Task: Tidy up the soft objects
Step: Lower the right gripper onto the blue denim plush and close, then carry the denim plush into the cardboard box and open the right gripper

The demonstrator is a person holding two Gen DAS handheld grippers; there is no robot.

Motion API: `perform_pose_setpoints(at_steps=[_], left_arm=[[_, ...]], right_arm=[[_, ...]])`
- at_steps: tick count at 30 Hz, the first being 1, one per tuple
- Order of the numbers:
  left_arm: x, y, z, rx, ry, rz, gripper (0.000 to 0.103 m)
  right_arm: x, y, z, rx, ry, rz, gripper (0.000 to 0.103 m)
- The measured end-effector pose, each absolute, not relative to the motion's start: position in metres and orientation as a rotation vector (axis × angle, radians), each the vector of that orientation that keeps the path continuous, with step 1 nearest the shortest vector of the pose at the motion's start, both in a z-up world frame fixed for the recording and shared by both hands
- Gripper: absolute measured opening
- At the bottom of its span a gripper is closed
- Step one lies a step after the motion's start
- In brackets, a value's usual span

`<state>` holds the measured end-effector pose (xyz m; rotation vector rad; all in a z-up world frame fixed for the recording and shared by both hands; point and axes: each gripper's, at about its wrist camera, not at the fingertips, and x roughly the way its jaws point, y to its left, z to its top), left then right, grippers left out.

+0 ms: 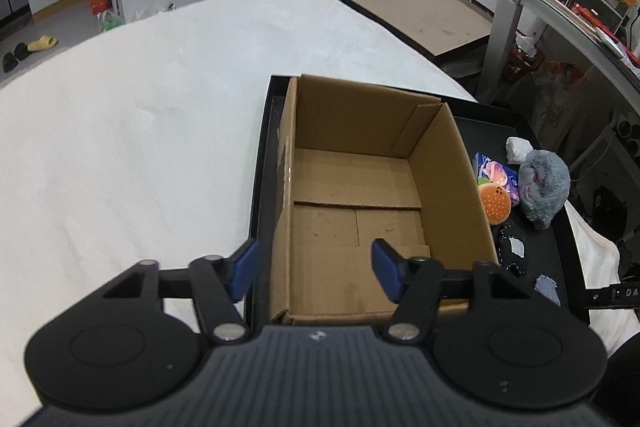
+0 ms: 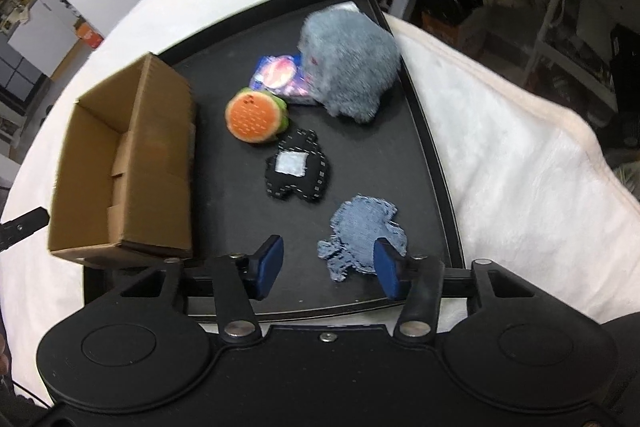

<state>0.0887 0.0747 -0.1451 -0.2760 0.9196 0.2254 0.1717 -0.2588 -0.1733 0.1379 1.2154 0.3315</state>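
Nothing is sorted yet: the cardboard box ahead of my spread, unloaded left claw sits bare, and the denim patch, black felt toy, burger plush and grey furry plush lie on the black tray beyond my right claw, its jaws apart and holding nothing.

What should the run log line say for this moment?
left gripper: open, over empty cardboard box | right gripper: open, at denim patch

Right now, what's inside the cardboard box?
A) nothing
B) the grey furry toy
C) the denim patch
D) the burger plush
A: the cardboard box shows only its bare floor flaps, while the burger plush, denim patch and grey furry toy all lie outside it on the black tray.
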Motion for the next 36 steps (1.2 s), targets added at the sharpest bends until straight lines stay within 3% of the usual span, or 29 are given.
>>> perform_pose_setpoints(at_steps=[4,15,20,24,26,28,36], left_arm=[[0.095,0.078,-0.153,-0.293,0.929,0.226,0.048],[0.106,0.084,-0.17,-0.294,0.956,0.257,0.028],[0.108,0.09,-0.176,-0.306,0.969,0.28,0.011],[0.104,0.094,-0.177,-0.326,0.969,0.282,0.011],[0.102,0.094,-0.176,-0.328,0.969,0.281,0.012],[0.102,0.093,-0.176,-0.336,0.972,0.279,0.012],[0.099,0.093,-0.175,-0.353,0.977,0.261,0.012]], right_arm=[[0.18,-0.259,-0.189,0.156,1.259,0.311,0.038],[0.199,-0.263,-0.219,0.166,1.345,0.241,0.04],[0.205,-0.261,-0.234,0.15,1.38,0.212,0.044],[0.205,-0.258,-0.241,0.143,1.373,0.218,0.043],[0.205,-0.257,-0.239,0.145,1.356,0.233,0.031],[0.206,-0.256,-0.236,0.167,1.345,0.25,0.028],[0.203,-0.244,-0.207,0.156,1.267,0.306,0.026]])
